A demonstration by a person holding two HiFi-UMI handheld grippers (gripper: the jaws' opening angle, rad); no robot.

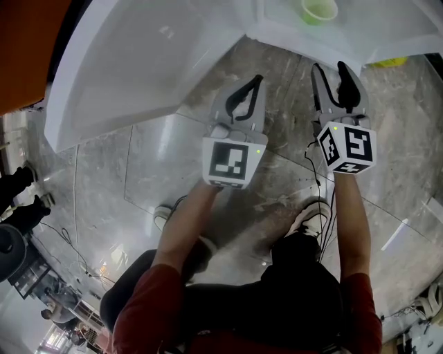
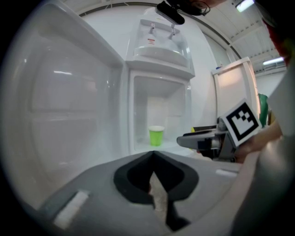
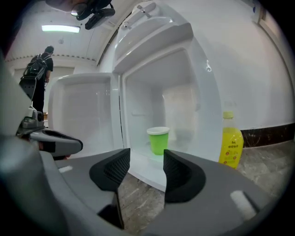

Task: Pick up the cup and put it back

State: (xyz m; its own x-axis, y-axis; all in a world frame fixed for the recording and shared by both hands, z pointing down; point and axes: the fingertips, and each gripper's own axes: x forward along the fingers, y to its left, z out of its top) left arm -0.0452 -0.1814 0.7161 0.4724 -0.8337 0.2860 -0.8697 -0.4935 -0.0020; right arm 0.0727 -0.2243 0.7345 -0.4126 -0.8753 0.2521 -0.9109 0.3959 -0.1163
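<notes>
In the head view the cup [image 1: 319,10] stood inside the fridge [image 1: 374,28] at the top edge, with the left gripper [image 1: 257,81] and right gripper [image 1: 331,69] below it, short of it. The left gripper view showed its jaws met on nothing. In the right gripper view the jaws stood apart and empty, framing the cup, so the reach seemed in hand and called for a straight advance; the yellow bottle [image 3: 231,145] at right stood clear.

Right gripper [image 3: 146,160]: jaws stand apart, nothing gripped between them. Past the gap, a green cup [image 3: 158,141] stands upright on the floor of a small white fridge [image 3: 184,69], well clear of the pads. The fridge door [image 3: 83,106] is swung open to the left. A yellow bottle [image 3: 231,145] stands upright on the marble floor [image 3: 138,203], just beside the fridge's right wall. The left gripper [image 3: 64,142] pokes in at the left edge. Far back, a person [image 3: 40,76] with a backpack stands under a ceiling light [image 3: 60,28].
</notes>
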